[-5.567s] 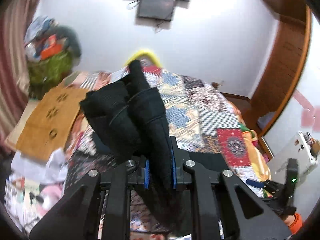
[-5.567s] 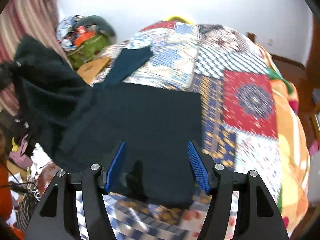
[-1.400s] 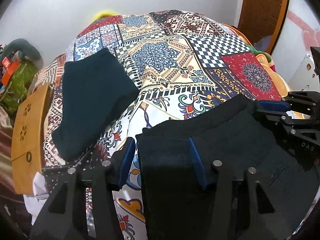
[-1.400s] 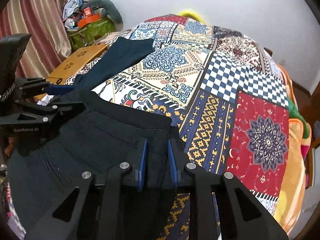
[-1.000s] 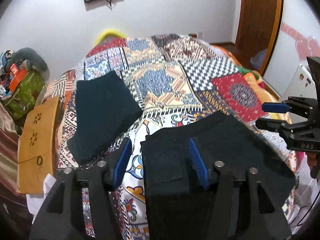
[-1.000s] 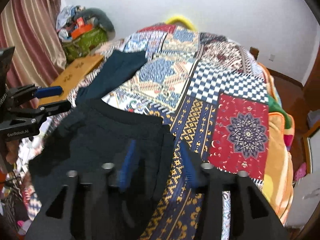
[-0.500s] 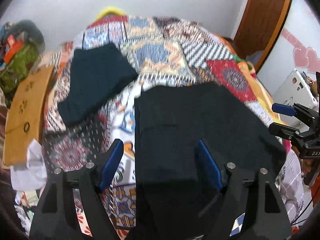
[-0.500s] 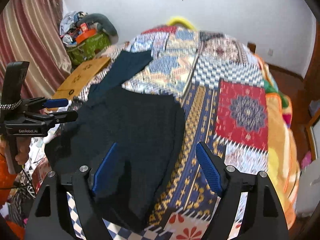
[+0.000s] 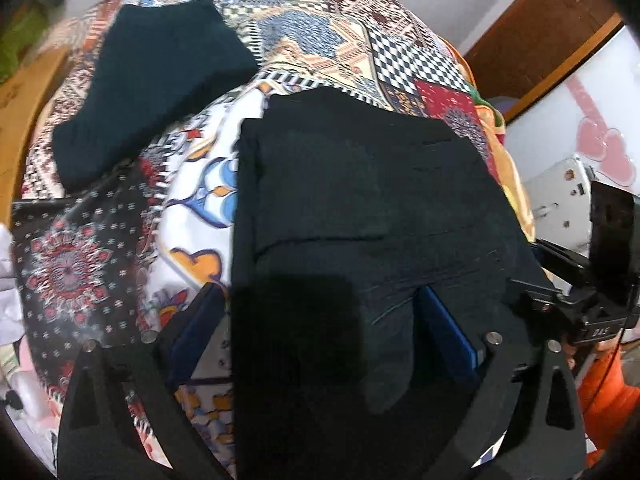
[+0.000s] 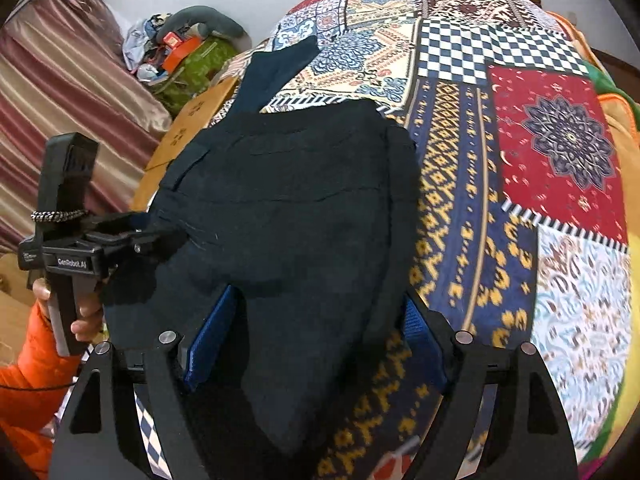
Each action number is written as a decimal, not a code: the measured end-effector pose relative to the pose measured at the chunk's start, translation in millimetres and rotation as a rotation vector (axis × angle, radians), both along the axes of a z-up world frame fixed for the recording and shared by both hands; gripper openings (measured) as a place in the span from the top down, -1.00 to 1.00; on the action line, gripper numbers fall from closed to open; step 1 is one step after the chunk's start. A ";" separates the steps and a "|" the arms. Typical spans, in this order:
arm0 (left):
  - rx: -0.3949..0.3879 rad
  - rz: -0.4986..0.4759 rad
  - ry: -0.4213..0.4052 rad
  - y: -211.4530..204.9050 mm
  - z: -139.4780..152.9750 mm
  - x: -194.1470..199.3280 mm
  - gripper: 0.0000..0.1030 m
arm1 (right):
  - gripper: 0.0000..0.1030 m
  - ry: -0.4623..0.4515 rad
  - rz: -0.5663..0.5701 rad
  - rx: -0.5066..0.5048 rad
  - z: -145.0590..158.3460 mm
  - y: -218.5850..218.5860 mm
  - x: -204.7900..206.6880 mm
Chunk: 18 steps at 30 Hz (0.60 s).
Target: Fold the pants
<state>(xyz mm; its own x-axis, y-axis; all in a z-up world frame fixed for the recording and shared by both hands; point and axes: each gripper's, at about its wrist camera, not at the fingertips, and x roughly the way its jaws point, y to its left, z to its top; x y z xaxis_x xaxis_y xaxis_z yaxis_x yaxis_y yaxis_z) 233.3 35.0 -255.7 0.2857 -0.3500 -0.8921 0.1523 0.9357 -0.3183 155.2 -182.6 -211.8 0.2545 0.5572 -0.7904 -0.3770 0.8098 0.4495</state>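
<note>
Lying flat on the patchwork quilt (image 10: 560,168): black pants (image 9: 360,200), folded into a broad rectangle, both tools over the near edge.

Left gripper (image 9: 320,328) jaws have just been opening and stand wide apart, the pants' near left corner between the blue pads (image 9: 444,328), not pinched. Right gripper (image 10: 316,332) jaws also spread, having just been opening, astride the pants' near right edge without pressing. A dark teal folded garment (image 9: 152,84) lies beyond the pants to their left, just apart. An orange sleeve (image 10: 28,364) shows left of the pants.

We cannot see the near end of the black pants (image 9: 360,200); the picture's edge cuts it, and the quilt (image 10: 560,280) beneath stays hidden.
</note>
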 end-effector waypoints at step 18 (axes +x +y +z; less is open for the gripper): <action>0.103 0.025 -0.134 -19.4 33.5 -12.4 0.26 | 0.61 -0.097 0.018 -0.009 26.3 10.5 -3.7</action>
